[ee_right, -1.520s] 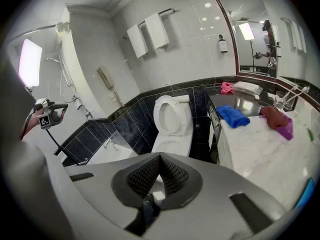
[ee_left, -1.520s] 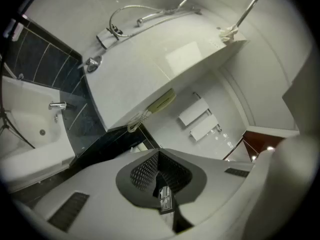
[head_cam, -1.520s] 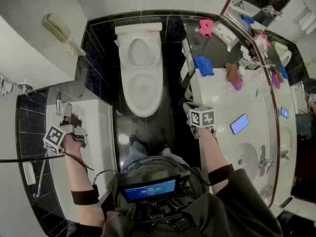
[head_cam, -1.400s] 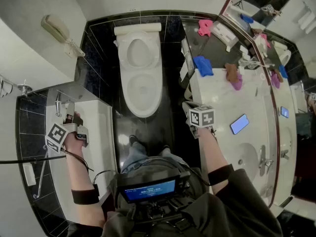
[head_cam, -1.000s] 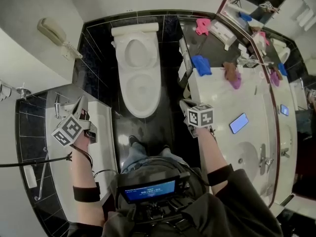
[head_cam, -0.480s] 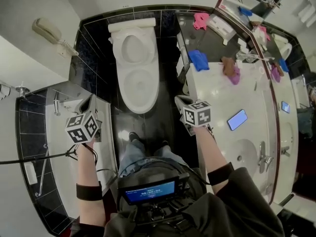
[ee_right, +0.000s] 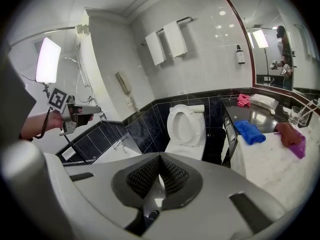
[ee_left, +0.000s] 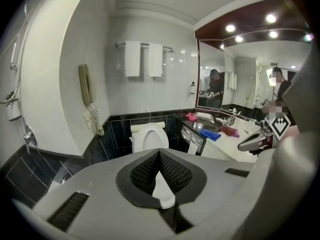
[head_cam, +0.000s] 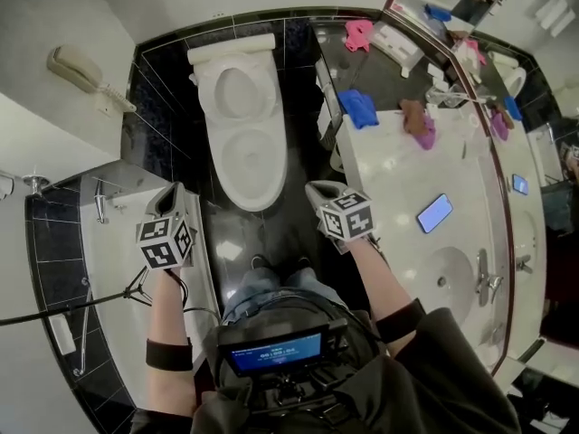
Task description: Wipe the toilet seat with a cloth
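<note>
Left tool and right tool are both closed, nothing in them, aimed at the white ceramic toilet.

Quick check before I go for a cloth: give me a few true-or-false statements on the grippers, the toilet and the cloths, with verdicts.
1. The left gripper and the right gripper are both shut with nothing between the jaws. True.
2. The toilet is closed. False: its lid stands raised against the tank.
3. A blue cloth lies on the counter, at the corner nearest the toilet. True.
4. A cloth lies on the toilet seat. False: none is there; the cloths lie on the counter, and a pink cloth on the dark shelf behind it.
5. A phone lies on the counter. True.
</note>
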`<action>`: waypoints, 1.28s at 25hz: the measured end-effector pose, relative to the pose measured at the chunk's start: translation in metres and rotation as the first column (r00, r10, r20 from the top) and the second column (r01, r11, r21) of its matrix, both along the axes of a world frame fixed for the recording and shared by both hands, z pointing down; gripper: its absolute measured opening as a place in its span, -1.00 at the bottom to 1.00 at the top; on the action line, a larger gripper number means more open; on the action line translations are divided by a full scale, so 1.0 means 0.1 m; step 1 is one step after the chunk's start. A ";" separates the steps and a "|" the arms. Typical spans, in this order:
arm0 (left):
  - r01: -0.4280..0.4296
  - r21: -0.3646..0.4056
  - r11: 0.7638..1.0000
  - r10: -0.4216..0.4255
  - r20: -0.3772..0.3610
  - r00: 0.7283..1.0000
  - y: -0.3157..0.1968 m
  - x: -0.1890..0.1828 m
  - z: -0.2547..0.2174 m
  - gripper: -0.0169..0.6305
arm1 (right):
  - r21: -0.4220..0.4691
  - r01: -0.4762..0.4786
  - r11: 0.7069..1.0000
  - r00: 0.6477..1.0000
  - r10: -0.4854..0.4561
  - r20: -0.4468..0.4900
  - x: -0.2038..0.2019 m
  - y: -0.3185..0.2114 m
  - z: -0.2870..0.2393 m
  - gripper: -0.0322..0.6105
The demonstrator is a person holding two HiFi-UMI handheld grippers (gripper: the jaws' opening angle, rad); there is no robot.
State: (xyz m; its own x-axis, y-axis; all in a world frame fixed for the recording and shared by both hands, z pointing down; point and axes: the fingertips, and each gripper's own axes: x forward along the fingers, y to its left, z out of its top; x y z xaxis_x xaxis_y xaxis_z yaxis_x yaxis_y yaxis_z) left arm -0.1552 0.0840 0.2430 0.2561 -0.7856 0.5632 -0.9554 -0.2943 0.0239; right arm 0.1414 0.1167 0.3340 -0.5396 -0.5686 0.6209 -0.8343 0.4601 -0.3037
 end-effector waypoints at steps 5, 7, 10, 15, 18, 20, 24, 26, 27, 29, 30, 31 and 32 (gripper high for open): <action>-0.021 -0.029 0.999 0.019 -0.050 0.999 -0.07 0.00 0.09 -0.95 | -0.006 -0.019 1.000 1.000 0.019 0.000 -0.08 -0.04 0.05 -0.84; -0.039 -0.031 0.999 0.037 -0.056 0.998 -0.11 0.01 0.11 -0.95 | 0.002 -0.031 1.000 0.999 0.031 -0.007 -0.08 -0.05 0.06 -0.84; -0.075 -0.022 0.997 0.074 -0.050 0.996 -0.19 0.02 0.10 -0.95 | 0.026 -0.064 0.998 0.998 0.065 -0.021 -0.06 -0.14 0.05 -0.84; -0.135 -0.001 0.991 0.135 -0.044 0.990 -0.32 0.00 0.08 -0.95 | 0.063 -0.124 0.990 0.990 0.128 -0.058 -0.04 -0.30 -0.02 -0.83; -0.171 0.011 0.985 0.171 -0.047 0.984 -0.42 -0.03 0.09 -0.95 | 0.088 -0.165 0.982 0.982 0.172 -0.076 0.01 -0.43 -0.01 -0.71; -0.189 0.016 0.982 0.189 -0.047 0.981 -0.47 -0.06 0.11 -0.95 | 0.107 -0.184 0.977 0.977 0.194 -0.090 0.05 -0.55 -0.02 -0.57; -0.213 0.014 0.977 0.213 -0.050 0.976 -0.55 -0.06 0.15 -0.95 | 0.129 -0.227 0.965 0.960 0.244 -0.135 0.28 -0.75 -0.04 -0.33; -0.225 0.013 0.974 0.225 -0.055 0.973 -0.58 -0.02 0.15 -0.95 | 0.135 -0.247 0.960 0.949 0.268 -0.169 0.47 -0.84 -0.04 -0.24; -0.231 0.013 0.973 0.231 -0.056 0.971 -0.61 0.01 0.16 -0.95 | 0.139 -0.258 0.956 0.941 0.281 -0.189 0.59 -0.90 -0.04 -0.19; -0.239 0.013 0.971 0.240 -0.058 0.969 -0.68 0.07 0.18 -0.95 | 0.150 -0.286 0.947 0.920 0.315 -0.232 0.84 -1.04 -0.02 -0.11; -0.241 0.013 0.971 0.241 -0.059 0.969 -0.72 0.10 0.19 -0.95 | 0.155 -0.300 0.941 0.910 0.331 -0.248 0.96 -1.12 -0.02 -0.10; -0.240 0.013 0.971 0.241 -0.059 0.969 -0.77 0.12 0.19 -0.95 | 0.160 -0.311 0.937 0.902 0.344 -0.262 1.06 -1.21 -0.02 -0.08; -0.239 0.013 0.971 0.239 -0.059 0.969 -0.81 0.15 0.20 -0.95 | 0.163 -0.318 0.934 0.893 0.353 -0.278 1.17 -1.30 -0.01 -0.05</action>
